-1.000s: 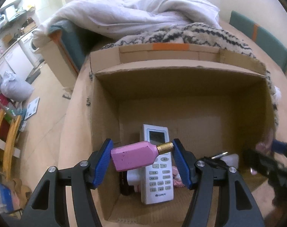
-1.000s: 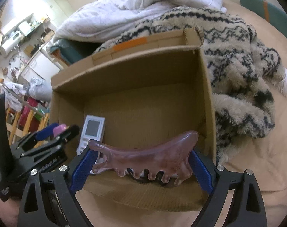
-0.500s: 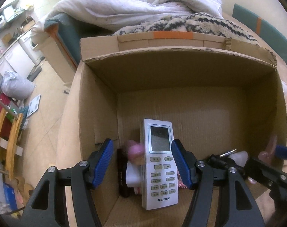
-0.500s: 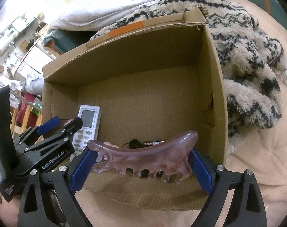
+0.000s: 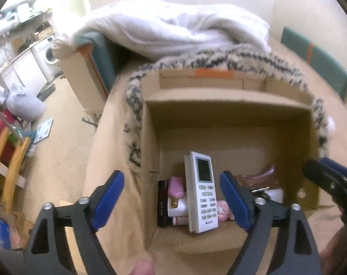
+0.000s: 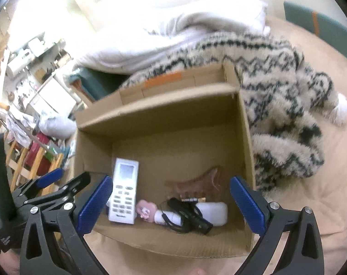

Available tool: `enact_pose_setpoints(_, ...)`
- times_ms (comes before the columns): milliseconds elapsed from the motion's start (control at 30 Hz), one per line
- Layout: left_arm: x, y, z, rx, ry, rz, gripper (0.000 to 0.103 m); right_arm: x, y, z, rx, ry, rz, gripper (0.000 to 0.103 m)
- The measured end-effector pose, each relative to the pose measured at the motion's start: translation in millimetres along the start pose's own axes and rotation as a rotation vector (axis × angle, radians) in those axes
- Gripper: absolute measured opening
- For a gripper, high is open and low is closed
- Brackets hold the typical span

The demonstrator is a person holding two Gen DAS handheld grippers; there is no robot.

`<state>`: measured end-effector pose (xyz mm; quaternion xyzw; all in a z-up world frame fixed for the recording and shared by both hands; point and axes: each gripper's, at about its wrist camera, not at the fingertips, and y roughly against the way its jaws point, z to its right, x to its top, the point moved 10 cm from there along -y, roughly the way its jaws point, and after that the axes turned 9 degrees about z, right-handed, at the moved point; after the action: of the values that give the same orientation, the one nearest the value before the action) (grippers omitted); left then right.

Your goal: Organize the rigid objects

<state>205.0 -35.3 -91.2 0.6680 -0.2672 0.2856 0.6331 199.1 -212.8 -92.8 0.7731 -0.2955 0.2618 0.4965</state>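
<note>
In my cardboard box [image 6: 244, 137] the pink bottle [image 5: 176, 186] lies at the near left, just beside the white remote [image 5: 202, 191]. The reddish comb-shaped piece [image 6: 197, 182] rests on the floor further right, behind a black cable [image 6: 187, 215]. My left gripper [image 5: 171, 200] is opening, empty; my right gripper [image 6: 170, 205] stands wide, empty too. A patterned fluffy blanket [image 6: 285, 96] flanks the box's right.

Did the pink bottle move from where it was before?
Yes. The pink bottle left the left claw and dropped down into the cardboard box, landing just left of the white remote.
</note>
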Motion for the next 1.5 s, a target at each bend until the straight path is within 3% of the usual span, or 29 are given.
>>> enact_pose_setpoints(167,9.0,40.2,-17.7,-0.02,0.035,0.096,0.103,12.0,39.9,-12.8,-0.011,0.068,0.109,0.103)
enact_pose_setpoints(300,12.4,73.1,-32.4,0.001,0.038,0.183,0.103,11.0,75.2,-17.7,-0.038,0.108,0.194,0.103)
enact_pose_setpoints(500,1.2,113.5,-48.1,0.074,0.006,0.288,0.103,-14.2,104.9,-19.6,-0.027,0.072,0.196,0.103)
enact_pose_setpoints(733,-33.9,106.1,-42.1,0.029,0.01,0.22,0.103,-30.5,115.7,-23.5,-0.058,0.083,0.246,0.103)
enact_pose_setpoints(900,-32.3,107.4,-47.4,0.016,0.046,0.264,0.103,-33.8,101.3,-31.6,-0.073,0.133,0.241,0.103)
enact_pose_setpoints(1067,-35.8,93.8,-49.7,0.024,0.071,0.221,0.103,-34.3,87.7,-38.0,-0.092,0.185,0.236,0.103)
enact_pose_setpoints(1500,-38.2,94.1,-41.0,-0.002,0.057,0.22,0.103,-39.1,84.3,-35.2,-0.115,0.199,0.214,0.103)
